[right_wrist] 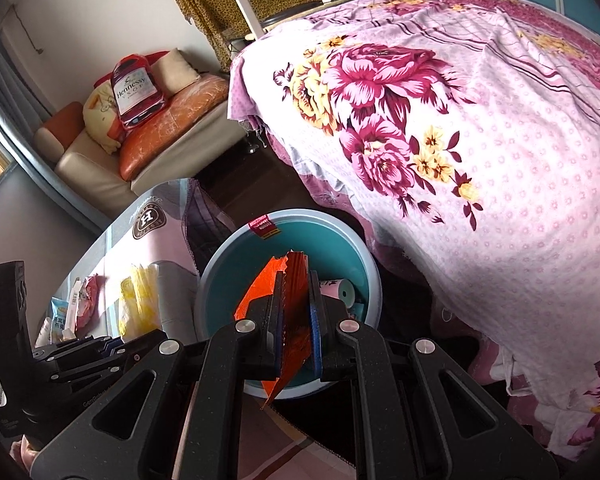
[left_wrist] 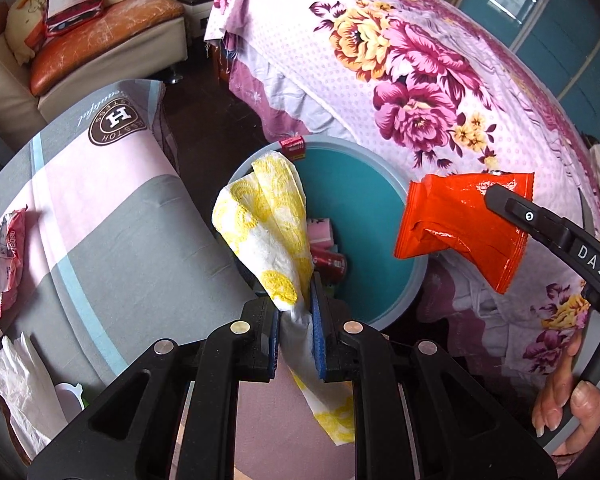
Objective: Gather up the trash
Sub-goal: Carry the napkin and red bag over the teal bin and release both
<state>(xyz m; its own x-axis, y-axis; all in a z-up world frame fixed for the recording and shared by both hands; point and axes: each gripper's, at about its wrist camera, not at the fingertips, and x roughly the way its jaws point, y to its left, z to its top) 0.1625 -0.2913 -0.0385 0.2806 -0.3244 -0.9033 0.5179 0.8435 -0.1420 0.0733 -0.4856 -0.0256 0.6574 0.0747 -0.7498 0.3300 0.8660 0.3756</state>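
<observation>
Napkin [left_wrist: 268, 224] with yellow lace-like pattern on white paper is what I hold in my left gripper [left_wrist: 296, 320]; the two blue pads are pressed tight on its twisted lower part, and the upper part fans out over the near-left rim of the round teal bin [left_wrist: 380, 216]. My right gripper [right_wrist: 296, 320] is closed on a glossy orange-red wrapper [right_wrist: 260, 292], flat and crinkled, with a torn top edge, and it hangs over the opening of the same bin. From the left wrist view this wrapper [left_wrist: 456, 228] is seen at the right side of the bin, above its rim. Inside the bin I see a red can [left_wrist: 334, 264] lying on its side and a pink pack [left_wrist: 320, 228]; a small red label [left_wrist: 294, 147] sits on the far rim, but I cannot read it. On the side of the right gripper the letters "DAS" are printed. The cloth [left_wrist: 112, 208] on the left surface carries a round brown badge with a big "H". On the sofa [right_wrist: 168, 136] stands a bottle-shaped cushion [right_wrist: 136, 92] with the word "Hennessy". More wrappers [left_wrist: 8, 248] lie on the cloth at the left.
</observation>
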